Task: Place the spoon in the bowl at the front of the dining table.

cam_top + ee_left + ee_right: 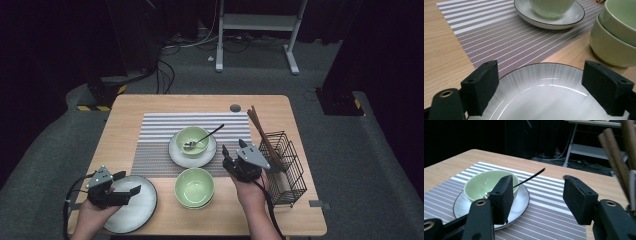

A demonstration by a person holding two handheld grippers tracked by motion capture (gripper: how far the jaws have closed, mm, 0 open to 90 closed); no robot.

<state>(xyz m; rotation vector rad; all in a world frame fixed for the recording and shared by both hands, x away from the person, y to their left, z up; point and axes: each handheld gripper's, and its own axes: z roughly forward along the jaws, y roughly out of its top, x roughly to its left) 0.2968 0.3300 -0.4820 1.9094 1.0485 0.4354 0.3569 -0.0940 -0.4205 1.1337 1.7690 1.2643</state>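
The right gripper (234,151), jaws apart and empty, hangs beside the spoon (202,138) in the green bowl (192,139) mid-placemat, near the chopstick basket (286,167). The left gripper (128,184), also open, hovers over the grey plate (136,210) at the tabletop's near left corner. Likely between placements; next calls for choosing a piece.

Readable text: none could be made out in any view.
Labels or brands: none were legible on the dishes, the placemat (196,140) or the wire rack (287,167).
Signs: only yellow-and-black hazard stripes (90,107) showed on the floor stand bases beyond the table; they carried no lettering.
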